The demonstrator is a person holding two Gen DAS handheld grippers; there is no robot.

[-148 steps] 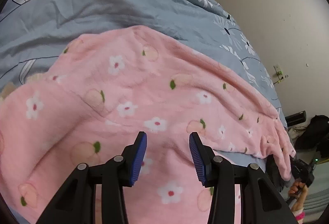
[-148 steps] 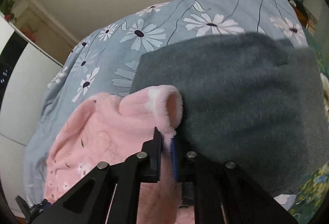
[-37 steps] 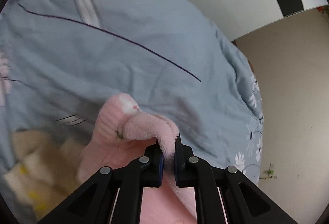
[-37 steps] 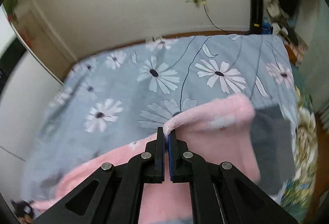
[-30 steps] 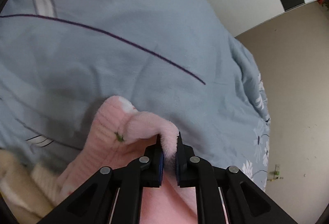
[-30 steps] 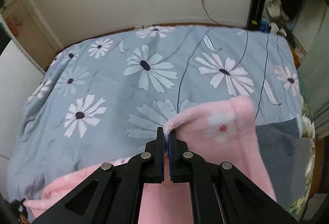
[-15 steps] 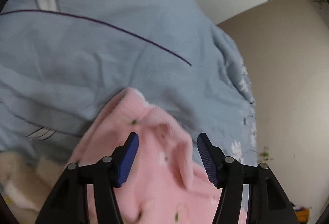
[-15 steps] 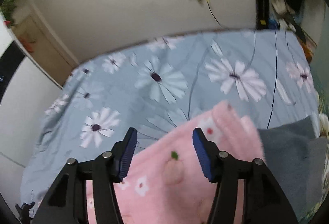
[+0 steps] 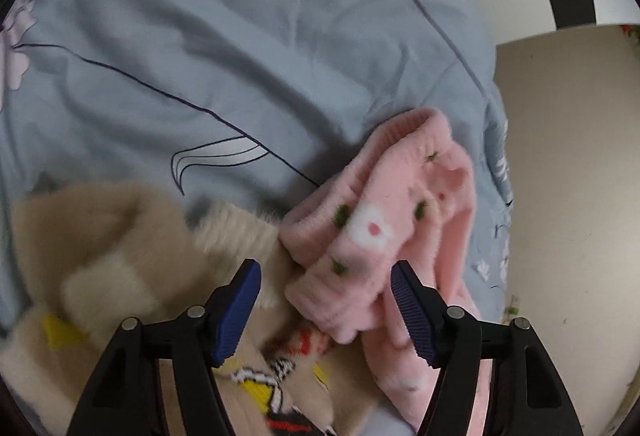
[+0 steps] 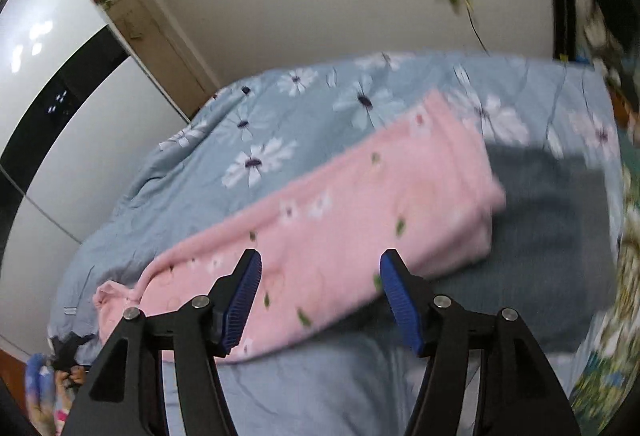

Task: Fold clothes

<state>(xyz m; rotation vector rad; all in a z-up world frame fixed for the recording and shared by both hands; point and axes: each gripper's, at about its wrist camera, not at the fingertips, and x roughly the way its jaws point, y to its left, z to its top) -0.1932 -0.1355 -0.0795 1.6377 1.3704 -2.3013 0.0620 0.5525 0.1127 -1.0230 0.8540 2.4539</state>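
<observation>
A pink fleece garment point(image 10: 340, 212) with white flowers lies folded in a long band across the blue bedspread point(image 10: 248, 140). My right gripper point(image 10: 320, 292) is open and empty above its near edge. In the left wrist view the garment's ribbed end point(image 9: 384, 220) lies bunched on the bed. My left gripper point(image 9: 326, 304) is open and empty, with the pink end between and beyond its fingers.
A beige fluffy garment point(image 9: 120, 256) with yellow, red and black print lies left of the pink end. A dark grey garment point(image 10: 560, 220) lies under the pink one's right end. A white and black wardrobe point(image 10: 52, 96) stands left of the bed.
Both grippers have opened and let go of the pink garment, which has dropped onto the bed in a folded band. Both grippers have pulled back from it.
</observation>
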